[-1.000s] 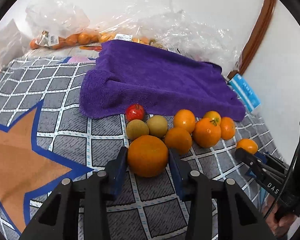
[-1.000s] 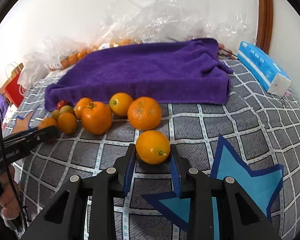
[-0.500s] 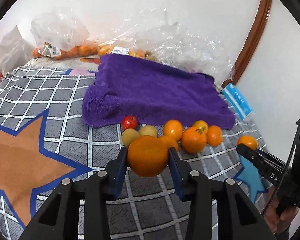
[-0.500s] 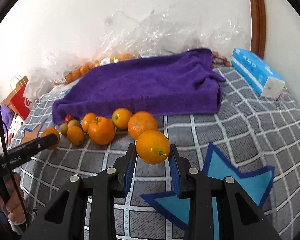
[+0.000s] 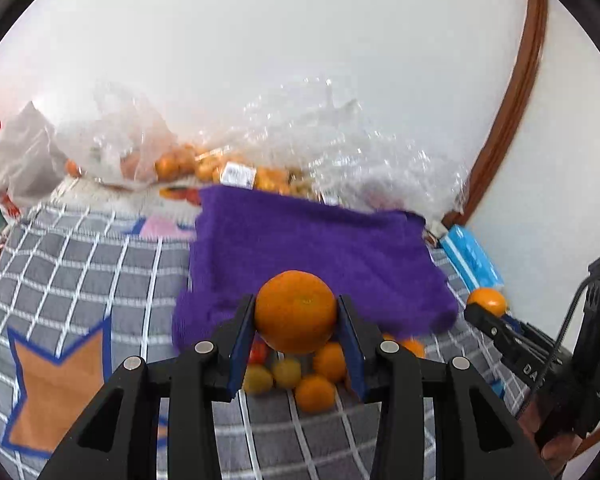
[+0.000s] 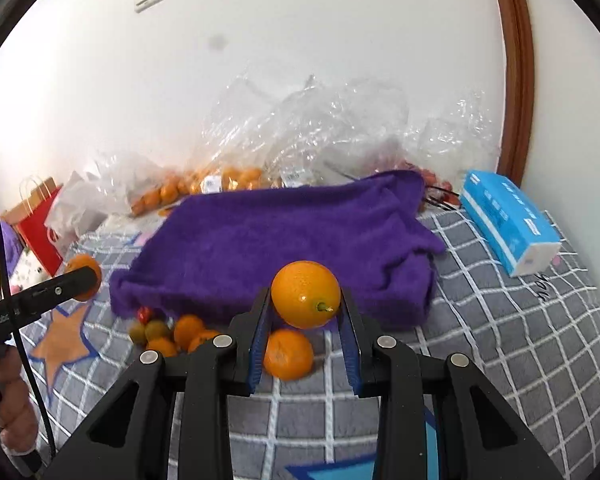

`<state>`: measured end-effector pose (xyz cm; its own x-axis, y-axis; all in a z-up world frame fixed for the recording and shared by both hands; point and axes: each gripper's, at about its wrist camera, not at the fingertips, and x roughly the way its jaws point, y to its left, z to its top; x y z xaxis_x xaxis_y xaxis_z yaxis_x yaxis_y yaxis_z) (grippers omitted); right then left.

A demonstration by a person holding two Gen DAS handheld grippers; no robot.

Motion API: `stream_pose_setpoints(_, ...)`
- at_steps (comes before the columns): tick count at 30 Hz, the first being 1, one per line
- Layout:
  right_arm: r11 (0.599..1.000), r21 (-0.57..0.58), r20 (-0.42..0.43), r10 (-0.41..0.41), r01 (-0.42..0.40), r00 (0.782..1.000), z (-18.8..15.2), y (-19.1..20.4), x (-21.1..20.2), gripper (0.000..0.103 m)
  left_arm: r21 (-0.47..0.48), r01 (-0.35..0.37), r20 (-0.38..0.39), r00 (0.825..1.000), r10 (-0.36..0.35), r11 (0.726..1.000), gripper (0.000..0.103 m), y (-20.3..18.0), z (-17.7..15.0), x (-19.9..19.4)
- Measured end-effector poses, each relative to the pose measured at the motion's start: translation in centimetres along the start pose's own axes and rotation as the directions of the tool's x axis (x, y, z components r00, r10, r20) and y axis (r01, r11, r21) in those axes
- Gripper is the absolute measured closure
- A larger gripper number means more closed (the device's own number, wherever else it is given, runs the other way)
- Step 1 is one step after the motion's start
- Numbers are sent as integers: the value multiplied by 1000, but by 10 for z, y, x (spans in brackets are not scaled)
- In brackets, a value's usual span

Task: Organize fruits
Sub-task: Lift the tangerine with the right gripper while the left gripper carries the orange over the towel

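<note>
The left gripper is clamped on a large orange, its blue pads pressing both sides of the fruit, which hangs clear of the bed. The right gripper grips a smaller, yellower orange with a green stem stub, also off the surface. Both fruits sit in front of the purple towel in their views, so the step in hand looks like carrying them to the towel and setting them down there.

To do it well, each hand should travel far enough over the cloth that the fruit lands on the flat middle, not on the rumpled near edge, lower until the fruit rests, and only then release, since round fruit on soft bedding is apt to roll. Keeping the two landing spots apart would avoid a knock between the grippers.

Below the grippers, the loose fruit pile lies on the grey checked bedcover, just beside the towel's near edge: several oranges, a few yellow-green fruits and a small red one. Beyond the towel, clear plastic bags of fruit crowd the far wall, and a blue tissue pack lies to the right. Neither blocks the path; the bags only limit how far back the fruit can go.
</note>
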<state>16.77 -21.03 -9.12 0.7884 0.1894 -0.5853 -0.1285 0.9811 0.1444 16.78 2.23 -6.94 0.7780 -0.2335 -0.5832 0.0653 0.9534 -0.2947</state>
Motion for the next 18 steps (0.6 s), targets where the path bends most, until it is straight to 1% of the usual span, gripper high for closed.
stream_pose_setpoints(2, 1000, 2, 4, 12, -12, 1000, 9, 1, 4, 70, -7, 3, 9, 1000, -2, 1000, 65, -2, 11, 6)
stream_pose_setpoints(6, 1000, -16, 33, 8, -7, 999, 27, 5, 12, 70, -13, -6, 18, 1000, 6, 1000, 65, -5, 28, 25)
stream_pose_setpoints(11, 1000, -18, 48, 15, -14, 999, 45, 7, 29, 70, -27, -13, 0, 1000, 13, 1000, 65, -8, 42, 52)
stream_pose_setpoints(16, 1000, -8, 51, 10, -10, 999, 50, 3, 47, 70, -36, -20, -12, 1000, 19, 999, 65, -2, 35, 71)
stream_pose_setpoints(18, 1000, -2, 34, 10, -10, 999, 46, -1, 55, 70, -41, -30, -48, 998, 28, 999, 65, 3, 30, 81)
